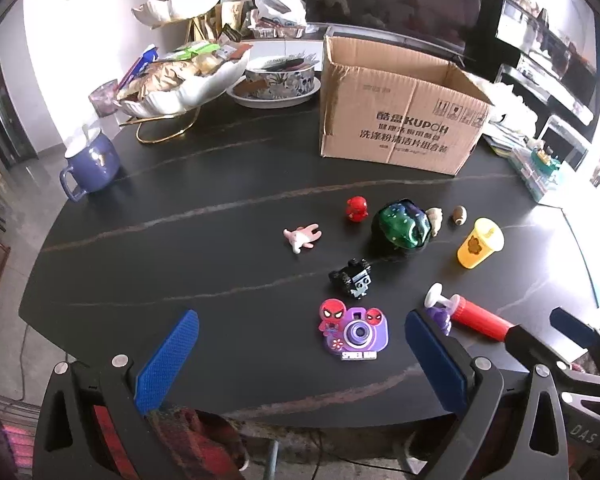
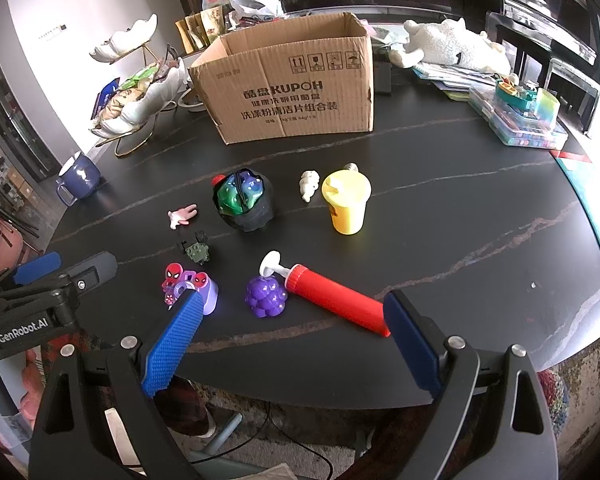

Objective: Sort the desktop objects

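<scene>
Small toys lie on a black table [image 1: 180,240]: a purple Spider-Man camera [image 1: 356,332], a black block figure [image 1: 352,278], a pink figure [image 1: 300,237], a red figure [image 1: 356,209], a green-black ball [image 1: 400,226], a yellow cup [image 1: 479,243], a red pump [image 1: 480,318] and a purple grape toy [image 2: 266,300]. An open cardboard box [image 1: 396,116] stands behind them. My left gripper [image 1: 300,354] is open and empty just before the camera. My right gripper [image 2: 292,334] is open and empty, near the pump [image 2: 336,300].
A blue mug [image 1: 92,166] stands at the left. White shell-shaped snack bowls [image 1: 180,84] and a patterned dish [image 1: 280,80] sit at the back left. Plastic cases [image 2: 520,120] and a plush toy [image 2: 452,44] are at the back right. The table's front edge is close below both grippers.
</scene>
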Demonstrator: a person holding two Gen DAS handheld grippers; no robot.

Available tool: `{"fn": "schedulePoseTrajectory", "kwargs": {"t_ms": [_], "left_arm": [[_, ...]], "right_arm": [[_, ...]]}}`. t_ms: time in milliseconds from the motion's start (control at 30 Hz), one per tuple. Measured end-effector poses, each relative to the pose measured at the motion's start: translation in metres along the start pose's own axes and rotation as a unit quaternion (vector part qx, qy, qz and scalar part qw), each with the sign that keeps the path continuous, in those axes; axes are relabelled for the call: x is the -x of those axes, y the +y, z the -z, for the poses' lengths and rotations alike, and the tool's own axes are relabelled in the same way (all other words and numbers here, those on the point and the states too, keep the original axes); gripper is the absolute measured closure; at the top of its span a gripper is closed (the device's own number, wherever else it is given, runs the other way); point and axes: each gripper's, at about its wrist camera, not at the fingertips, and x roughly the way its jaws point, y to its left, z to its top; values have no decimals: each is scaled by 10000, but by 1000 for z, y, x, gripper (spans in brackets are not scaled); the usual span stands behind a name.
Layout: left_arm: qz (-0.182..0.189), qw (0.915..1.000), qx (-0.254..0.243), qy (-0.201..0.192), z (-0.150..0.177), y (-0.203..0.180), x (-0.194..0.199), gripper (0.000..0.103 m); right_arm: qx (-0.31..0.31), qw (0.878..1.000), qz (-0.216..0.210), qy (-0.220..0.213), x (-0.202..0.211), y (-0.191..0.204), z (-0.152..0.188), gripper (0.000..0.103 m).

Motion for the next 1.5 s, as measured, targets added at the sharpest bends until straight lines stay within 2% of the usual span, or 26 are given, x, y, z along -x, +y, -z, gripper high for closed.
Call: {"fn": "schedulePoseTrajectory", "kwargs": {"t_ms": [833,1300,1500], "left_arm": [[63,10000,-32,-37,-2,2,-3,1],[-122,9998,-124,-70,-17,3,-30,1],[110,9998,-175,-25,-23,-2,-41,1]], "right_arm": [[-73,10000,8,30,-8,-4,-2,13],[-149,9999,45,69,-29,-12,-16,14],[-229,9996,47,125,-40,-19,-20,14]]}}
